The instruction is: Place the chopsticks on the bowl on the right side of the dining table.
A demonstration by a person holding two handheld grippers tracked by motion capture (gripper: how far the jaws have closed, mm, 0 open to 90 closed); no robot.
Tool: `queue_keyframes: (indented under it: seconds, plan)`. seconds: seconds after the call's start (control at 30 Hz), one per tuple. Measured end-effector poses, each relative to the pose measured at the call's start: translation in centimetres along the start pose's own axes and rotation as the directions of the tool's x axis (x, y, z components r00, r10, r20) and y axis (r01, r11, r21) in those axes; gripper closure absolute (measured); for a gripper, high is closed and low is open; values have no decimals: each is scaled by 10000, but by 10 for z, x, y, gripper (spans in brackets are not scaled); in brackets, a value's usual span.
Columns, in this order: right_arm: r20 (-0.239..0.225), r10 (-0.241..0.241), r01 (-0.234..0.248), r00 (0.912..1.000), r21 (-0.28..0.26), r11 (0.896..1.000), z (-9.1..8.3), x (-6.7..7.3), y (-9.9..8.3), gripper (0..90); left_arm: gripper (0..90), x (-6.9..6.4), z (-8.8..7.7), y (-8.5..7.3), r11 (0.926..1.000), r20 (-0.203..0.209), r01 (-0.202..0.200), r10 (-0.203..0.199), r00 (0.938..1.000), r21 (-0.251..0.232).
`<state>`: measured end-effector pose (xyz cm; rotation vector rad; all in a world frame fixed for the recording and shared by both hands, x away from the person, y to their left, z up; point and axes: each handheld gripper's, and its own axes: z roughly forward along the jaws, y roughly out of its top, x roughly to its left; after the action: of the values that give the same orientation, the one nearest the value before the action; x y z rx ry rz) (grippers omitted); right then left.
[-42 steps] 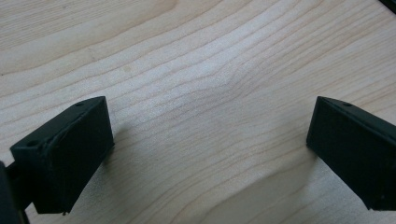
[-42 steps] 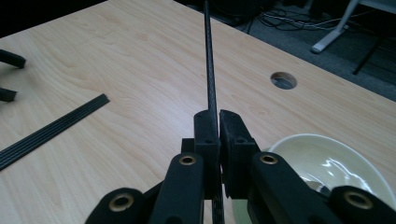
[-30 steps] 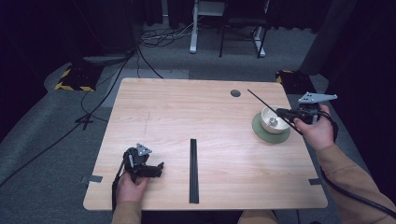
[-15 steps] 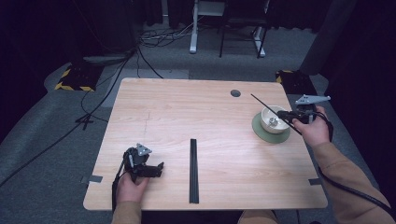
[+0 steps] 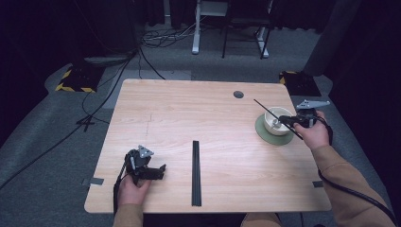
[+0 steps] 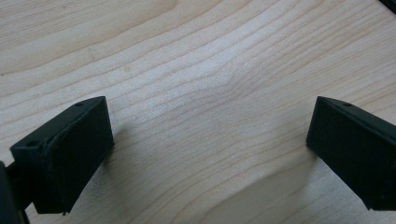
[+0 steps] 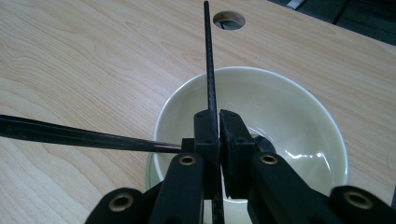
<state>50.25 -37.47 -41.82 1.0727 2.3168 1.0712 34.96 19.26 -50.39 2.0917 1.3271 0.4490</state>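
Lowering your right claw (image 5: pixel 289 121), clenched on a chopstick (image 7: pixel 208 60), you've probably brought it over the bowl (image 5: pixel 276 124).

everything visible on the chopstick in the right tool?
The chopstick is a thin, straight black stick with a matte, finely textured surface, plastic or composite by the look. The right tool is shut on it, jaws pinching it partway along, so a long end runs forward past the jaws and a shorter end runs back past the hand. In the high view it slants over the white bowl, in the air, touching only the jaws. The stick crossing at left in the right gripper view may be its back end; unclear.
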Motion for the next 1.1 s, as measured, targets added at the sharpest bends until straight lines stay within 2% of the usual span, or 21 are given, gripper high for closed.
queue_keyframes:
  seconds: [0.13, 0.23, 0.33, 0.4, 0.47, 0.5, 0.7, 0.97, 1.07, 1.1]
  plan:
    - [-98, 208, -207, 9997, 68, 9998, 6, 1, -3, 867, 7, 0, 0, 0, 10000, -2, 1, -1, 10000, -2]
    - [-58, 68, -67, 10000, 154, 9999, 8, 0, -5, 867, 7, 0, 0, 0, 10000, 0, -1, 1, 10000, -2]
    - [-68, 146, -146, 9999, 59, 9999, 9, 0, -6, 859, 7, 0, 0, 0, 10000, 0, 0, 0, 10000, -1]
    - [-24, 299, -299, 9995, -94, 9995, 10, 0, -6, 736, 7, 0, 0, 0, 10000, 1, -2, 2, 10000, 0]
    - [149, 246, -242, 9996, -245, 9994, 8, 0, -5, 662, 7, 0, 0, 0, 10000, 2, 0, 0, 10000, -1]
    - [242, 383, -372, 9990, -447, 9983, 6, 1, -3, 576, 7, 0, 0, 0, 10000, -7, -2, 2, 10000, -6]
    - [266, 548, -523, 9981, -875, 9948, -2, 6, 4, 508, 7, 0, 0, 0, 10000, -1, 0, 0, 10000, -1]
    - [-163, 510, -530, 9986, -1584, 9859, -18, 24, 20, 439, 7, 0, 0, 0, 10000, 1, -1, 1, 10000, 1]
    - [-373, 317, -377, 9988, -1742, 9840, -23, 31, 25, 403, 7, 0, 0, 0, 10000, -2, -2, 2, 10000, -2]
    - [-594, 180, -282, 9981, -1764, 9839, -25, 35, 28, 390, 7, 0, 0, 0, 10000, 0, 1, -1, 10000, -1]
